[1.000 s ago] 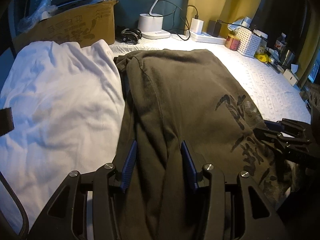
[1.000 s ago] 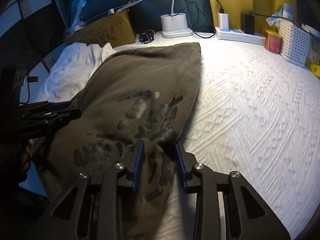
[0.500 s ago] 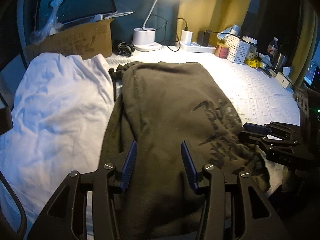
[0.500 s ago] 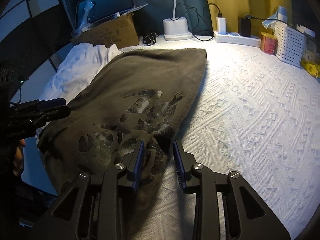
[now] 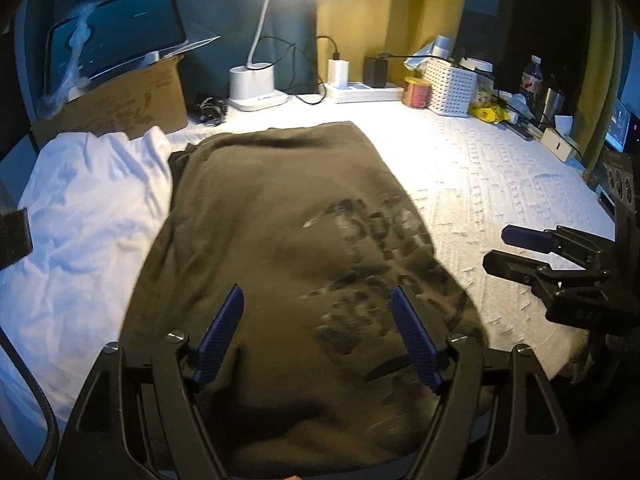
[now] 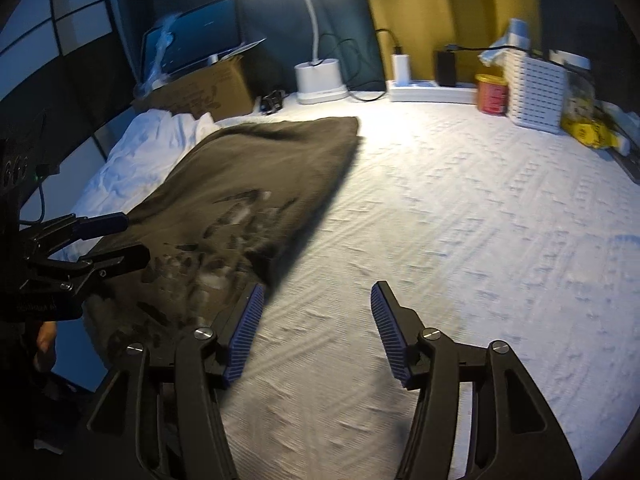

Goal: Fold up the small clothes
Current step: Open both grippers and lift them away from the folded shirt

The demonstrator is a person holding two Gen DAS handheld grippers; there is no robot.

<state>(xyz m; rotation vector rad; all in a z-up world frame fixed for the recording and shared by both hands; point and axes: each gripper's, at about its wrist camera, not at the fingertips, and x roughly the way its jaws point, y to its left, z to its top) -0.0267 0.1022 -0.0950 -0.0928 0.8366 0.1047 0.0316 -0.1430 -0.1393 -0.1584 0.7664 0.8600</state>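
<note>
the left gripper [image 5: 318, 336], black with ribbed blue pads, hangs over the near end of the dark olive printed t-shirt [image 5: 288, 240] with its jaws opening and pressing on nothing, while the right gripper [image 6: 318, 330], jaws also opening, frames only the bare white textured bedspread [image 6: 460, 220] just beside the shirt's edge. the shirt lies on that bedspread as a long narrow panel, so the lengthwise fold looks done and let go; a crosswise fold likely remains, and the crumpled white garment [image 5: 84, 216] beside it looks untouched
</note>
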